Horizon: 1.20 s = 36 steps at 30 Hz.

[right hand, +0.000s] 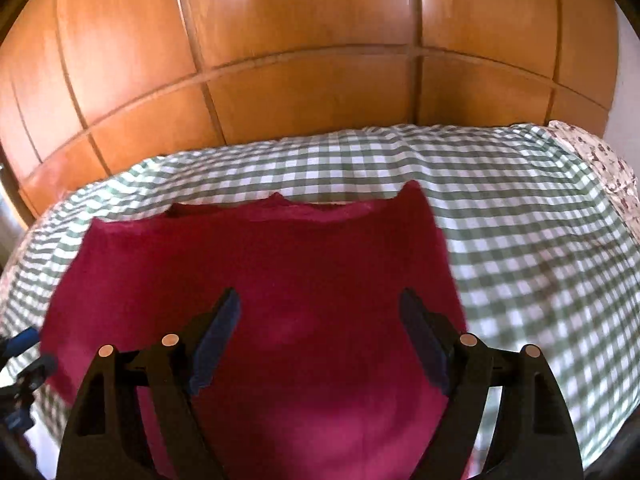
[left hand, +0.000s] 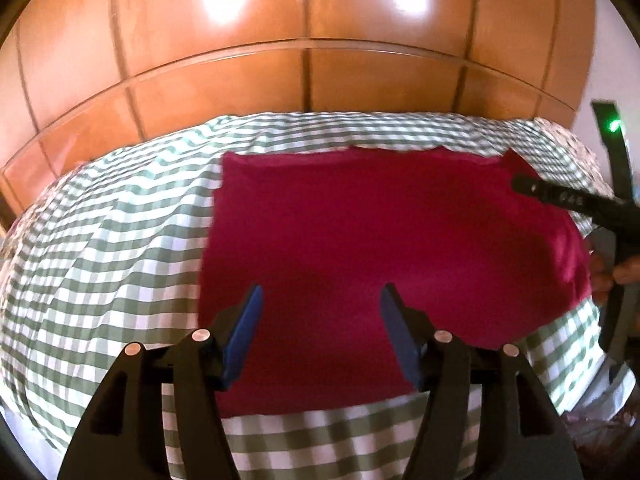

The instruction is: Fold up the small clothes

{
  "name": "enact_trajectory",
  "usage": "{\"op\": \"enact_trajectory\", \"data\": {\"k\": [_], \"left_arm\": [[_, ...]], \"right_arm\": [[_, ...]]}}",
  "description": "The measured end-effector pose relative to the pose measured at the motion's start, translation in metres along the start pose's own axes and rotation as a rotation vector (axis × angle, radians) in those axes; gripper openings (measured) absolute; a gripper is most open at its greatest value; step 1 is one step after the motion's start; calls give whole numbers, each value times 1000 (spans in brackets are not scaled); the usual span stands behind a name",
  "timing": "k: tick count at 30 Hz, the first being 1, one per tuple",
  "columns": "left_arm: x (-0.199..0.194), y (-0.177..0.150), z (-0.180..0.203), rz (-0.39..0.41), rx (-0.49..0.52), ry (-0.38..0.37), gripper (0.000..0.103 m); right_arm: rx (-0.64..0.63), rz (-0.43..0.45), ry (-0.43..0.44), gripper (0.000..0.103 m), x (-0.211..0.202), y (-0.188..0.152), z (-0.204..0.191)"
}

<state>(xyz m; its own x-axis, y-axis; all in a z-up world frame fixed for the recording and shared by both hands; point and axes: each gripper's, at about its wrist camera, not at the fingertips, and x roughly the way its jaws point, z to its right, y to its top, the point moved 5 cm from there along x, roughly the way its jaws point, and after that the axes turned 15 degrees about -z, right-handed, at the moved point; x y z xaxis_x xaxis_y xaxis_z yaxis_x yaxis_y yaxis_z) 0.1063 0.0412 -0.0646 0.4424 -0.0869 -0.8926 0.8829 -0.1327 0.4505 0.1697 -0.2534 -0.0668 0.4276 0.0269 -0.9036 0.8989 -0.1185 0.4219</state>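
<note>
- Now both your claws, left (left hand: pixel 320 300) and right (right hand: pixel 320 304), gape with nothing between them.
- Soft, light red garment (right hand: pixel 256 272) will droop; pinch its corners.

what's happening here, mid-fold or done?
A person is folding a red garment on a green-checked bedcover with two handheld grippers. It lies flat in a rough rectangle. Left gripper and right gripper hover over it, jaws open, holding nothing. Looks like a pause between folds; can't tell if it's finished.
</note>
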Motion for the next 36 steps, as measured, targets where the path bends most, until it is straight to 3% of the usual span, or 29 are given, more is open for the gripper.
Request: {"op": "enact_trajectory", "data": {"k": [4,8,12,16,18,19,20,21,28,30,31,36], "left_arm": [[7,11,-46,-30,-153,-44,65],[18,31,-94,-43,-300,-123,64],[39,57,-116,-60,-355,-195,64],[74,76,-120,-124,-382,-202,62],[89,83,-120,-164,-389,-216,37],[94,87,-116,-184,-379,-234,15],[94,90,-112,-173,-370,-219,7],[91,92,-110,-150,-362,-175,5],[112,81,-102,-134,-316,10,10],[108,82,-102,-134,-319,50,25],[103,81,-107,-128,-354,80,40],[56,72,-99,-14,-357,74,41]], "right_arm": [[22,-84,-48,84,44,6,5],[19,-51,-34,89,51,2,8],[24,-42,-16,90,53,1,9],[21,-30,-16,91,53,0,9],[20,-27,-16,91,53,0,8],[21,-25,-16,91,53,0,8],[21,-23,-15,91,53,0,8],[22,-22,-14,92,53,0,8],[20,-17,-4,94,56,-1,7],[20,-17,-1,94,56,-1,7],[21,-15,2,94,56,-1,7],[21,-29,-3,94,55,0,6]]}}
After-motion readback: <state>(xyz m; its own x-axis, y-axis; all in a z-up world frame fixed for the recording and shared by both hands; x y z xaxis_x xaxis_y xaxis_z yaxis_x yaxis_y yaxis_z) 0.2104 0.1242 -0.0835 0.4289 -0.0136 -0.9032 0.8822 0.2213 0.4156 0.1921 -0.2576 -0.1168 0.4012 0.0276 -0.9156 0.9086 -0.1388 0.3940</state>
